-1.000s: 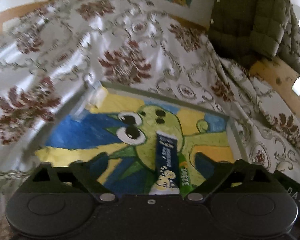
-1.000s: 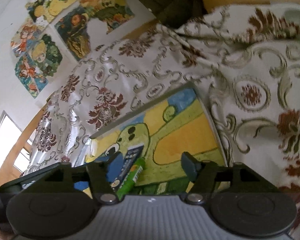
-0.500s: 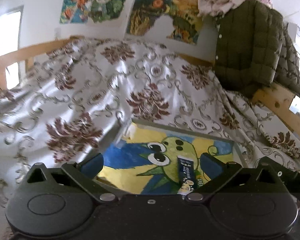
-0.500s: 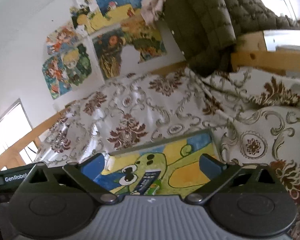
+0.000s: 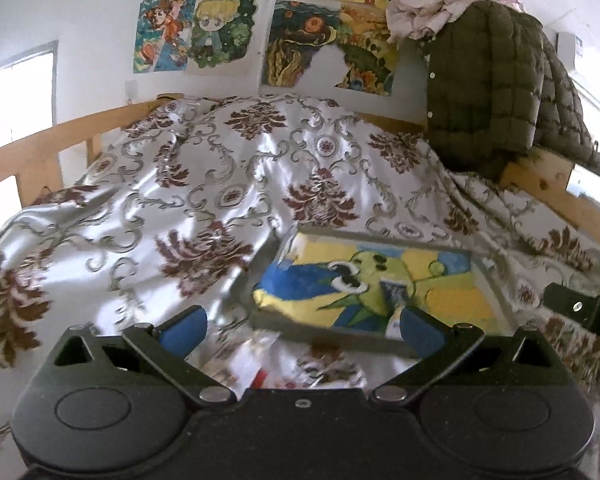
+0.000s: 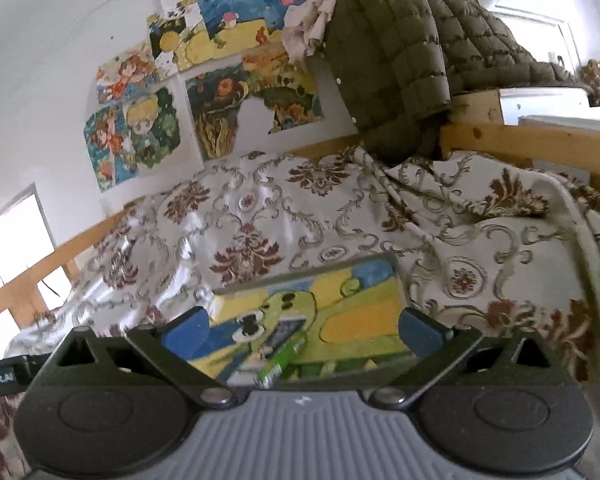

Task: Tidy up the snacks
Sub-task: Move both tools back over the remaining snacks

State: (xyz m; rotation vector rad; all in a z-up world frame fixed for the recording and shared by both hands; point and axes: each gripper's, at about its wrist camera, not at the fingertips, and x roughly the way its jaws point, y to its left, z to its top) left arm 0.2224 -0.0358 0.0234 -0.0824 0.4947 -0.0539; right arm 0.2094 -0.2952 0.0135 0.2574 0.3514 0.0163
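Gaping wide w/ nothing between its blue pads, the right gripper point(image 6: 304, 332) hangs above the painted board point(image 6: 360, 320); left gripper point(image 5: 302, 322) likewise spread, empty. Dark-blue snack pack point(image 6: 282, 332) & green snack stick point(image 6: 280, 362) lie side by side, touching, on the board atop the floral bedspread point(image 6: 260, 216).

Both wrist cameras look forward and slightly down across a patterned bedspread point(image 5: 228, 184) toward the poster wall point(image 6: 148, 128). Both frame the painted board point(image 5: 440, 280) from close by.
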